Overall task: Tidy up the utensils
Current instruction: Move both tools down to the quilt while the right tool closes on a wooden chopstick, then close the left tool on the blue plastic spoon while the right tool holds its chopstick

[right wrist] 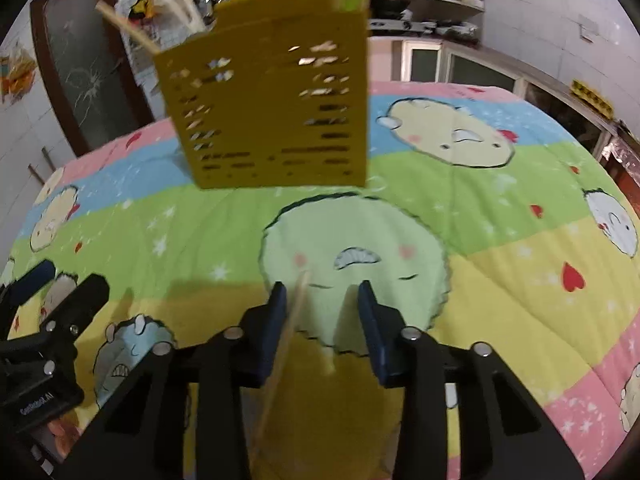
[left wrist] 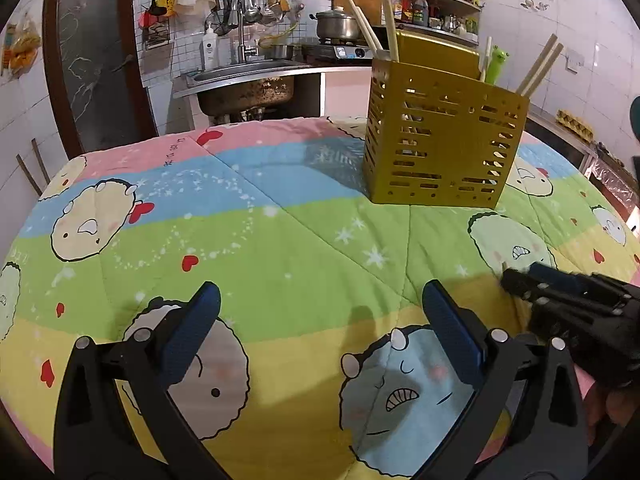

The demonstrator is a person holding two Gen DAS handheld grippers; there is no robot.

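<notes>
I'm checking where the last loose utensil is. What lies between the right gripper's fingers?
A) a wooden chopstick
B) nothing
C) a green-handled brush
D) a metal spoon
A: in the right wrist view a pale wooden chopstick runs along the inner side of one finger of the right gripper, whose jaws stand apart.

Utensil holder (left wrist: 440,140) standing on quilt (left wrist: 280,248), toward its far right. Chopsticks (left wrist: 386,20) upright inside holder. Sink (left wrist: 244,80) and stove pot (left wrist: 338,24) behind, beyond quilt. Left gripper (left wrist: 320,320) near edge, right gripper (right wrist: 322,312) just beside it, loose chopstick (right wrist: 286,340) lying between its fingers.
</notes>
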